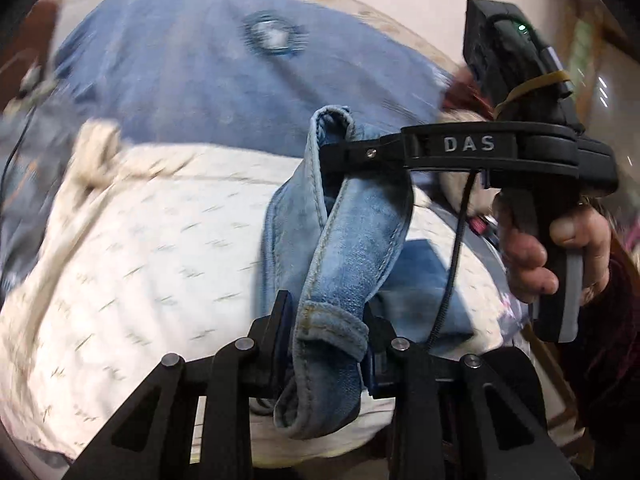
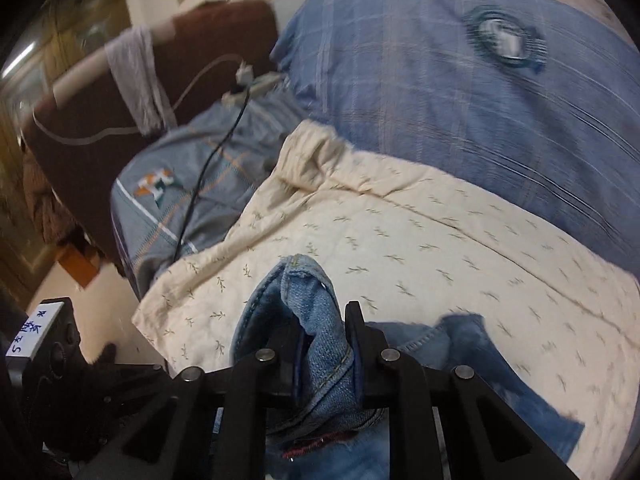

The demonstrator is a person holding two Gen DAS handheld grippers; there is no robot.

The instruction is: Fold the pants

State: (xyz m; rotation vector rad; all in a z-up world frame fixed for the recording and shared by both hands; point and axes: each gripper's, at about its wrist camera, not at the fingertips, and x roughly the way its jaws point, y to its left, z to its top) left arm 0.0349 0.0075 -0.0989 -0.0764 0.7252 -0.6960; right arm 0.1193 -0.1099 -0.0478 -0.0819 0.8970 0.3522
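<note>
The pants are light blue jeans (image 1: 352, 240) hanging bunched over a cream quilt (image 1: 140, 260). My left gripper (image 1: 327, 308) is shut on a stitched hem fold of the denim at the bottom of the left wrist view. My right gripper (image 1: 332, 148), held by a hand (image 1: 528, 256), clamps another fold of the same jeans higher up and to the right. In the right wrist view the right gripper (image 2: 324, 320) is shut on a denim fold (image 2: 304, 292). More of the jeans (image 2: 480, 360) trails down onto the quilt (image 2: 400, 240).
A blue plaid duvet (image 2: 440, 80) lies behind the quilt. A grey-blue pillow (image 2: 192, 184) with a black cable and a white power strip (image 2: 252, 84) sits by the brown headboard (image 2: 80, 120). The bed's edge and floor (image 2: 116, 292) are at left.
</note>
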